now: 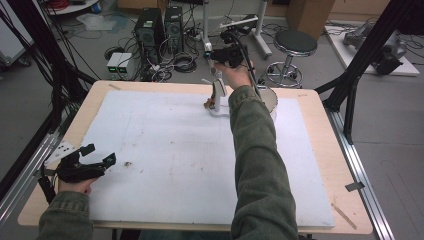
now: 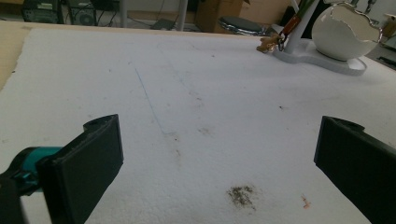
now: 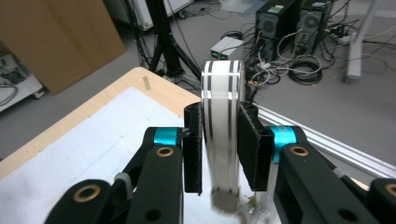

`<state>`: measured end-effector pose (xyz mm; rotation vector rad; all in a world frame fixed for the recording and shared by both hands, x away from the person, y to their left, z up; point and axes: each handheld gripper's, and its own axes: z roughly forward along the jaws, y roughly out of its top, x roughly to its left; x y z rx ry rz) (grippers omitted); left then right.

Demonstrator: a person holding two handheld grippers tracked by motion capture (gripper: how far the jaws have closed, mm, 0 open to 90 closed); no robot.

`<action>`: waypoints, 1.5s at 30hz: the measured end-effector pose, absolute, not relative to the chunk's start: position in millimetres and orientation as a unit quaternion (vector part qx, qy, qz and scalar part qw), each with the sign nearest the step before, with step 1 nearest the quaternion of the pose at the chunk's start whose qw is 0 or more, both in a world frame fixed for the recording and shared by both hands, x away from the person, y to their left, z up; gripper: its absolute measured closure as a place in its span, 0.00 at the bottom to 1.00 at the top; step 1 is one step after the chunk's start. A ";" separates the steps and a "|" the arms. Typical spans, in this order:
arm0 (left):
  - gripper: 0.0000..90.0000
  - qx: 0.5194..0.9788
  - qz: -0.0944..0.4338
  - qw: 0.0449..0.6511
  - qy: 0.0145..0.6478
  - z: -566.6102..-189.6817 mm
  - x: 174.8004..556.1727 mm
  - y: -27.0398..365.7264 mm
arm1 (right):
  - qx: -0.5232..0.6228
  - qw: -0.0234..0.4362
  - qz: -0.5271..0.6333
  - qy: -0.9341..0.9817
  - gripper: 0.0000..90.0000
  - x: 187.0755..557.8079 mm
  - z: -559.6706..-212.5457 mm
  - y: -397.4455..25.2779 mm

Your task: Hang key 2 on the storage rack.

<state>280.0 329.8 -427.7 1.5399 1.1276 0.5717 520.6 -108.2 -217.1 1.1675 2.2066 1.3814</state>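
High view shows the person reaching far across the white mat (image 1: 165, 150) with the right gripper (image 1: 216, 62), which is up above a small white stand (image 1: 218, 107) near the far edge of the table (image 1: 310, 95). Right gripper view makes it plain: the two black jaws are squeezed tight on a white strap with dark stripes (image 3: 222, 112), held up in the air, and something small hangs blurry from its lower end. I think the strap with its little charm is being lifted off the stand, or hung on it; I cannot tell which. Next, the hand must move slowly and keep the squeeze firm, so the strap does not slip or pull the stand over. The left gripper (image 1: 95, 160) rests low at the near left corner of the mat, well apart from all that, with its jaws wide apart and nothing between them. Left gripper view shows things the others miss: a round white holder shaped like a broken eggshell (image 2: 344, 30) on the stand's base, a small brown charm (image 2: 269, 43) beside the post, and a dark smudge (image 2: 241, 194) on the mat.
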 end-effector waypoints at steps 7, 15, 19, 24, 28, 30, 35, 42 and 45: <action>0.02 0.650 0.241 0.542 0.475 -427.6 279.6 329.6 | 0.398 0.126 0.499 0.759 0.50 514.1 -215.6 -114.9; 0.02 0.652 0.240 0.540 0.475 -427.7 279.6 329.4 | 0.380 0.136 0.513 0.757 0.23 498.8 -210.7 -122.3; 0.02 0.651 0.240 0.541 0.476 -427.7 279.6 329.4 | 0.377 0.147 0.510 0.759 0.19 491.9 -210.9 -129.4; 0.02 0.651 0.241 0.541 0.476 -427.7 279.6 329.6 | 0.382 0.160 0.489 0.768 0.13 486.0 -212.0 -137.4; 0.02 0.651 0.241 0.540 0.476 -427.7 279.5 329.6 | 0.373 0.163 0.483 0.775 0.09 480.9 -208.6 -140.7; 0.02 0.650 0.241 0.540 0.476 -427.6 279.4 329.6 | 0.372 0.169 0.472 0.781 0.00 477.7 -207.4 -140.9; 0.02 0.650 0.242 0.541 0.476 -427.4 279.0 329.5 | 0.374 0.188 0.449 0.790 0.00 469.4 -204.4 -145.3; 0.02 0.650 0.242 0.541 0.476 -427.3 279.0 329.4 | 0.378 0.204 0.454 0.781 0.00 450.9 -212.4 -160.6; 0.02 0.650 0.242 0.541 0.476 -427.2 278.9 329.3 | 0.378 0.208 0.459 0.776 0.00 444.5 -218.9 -168.9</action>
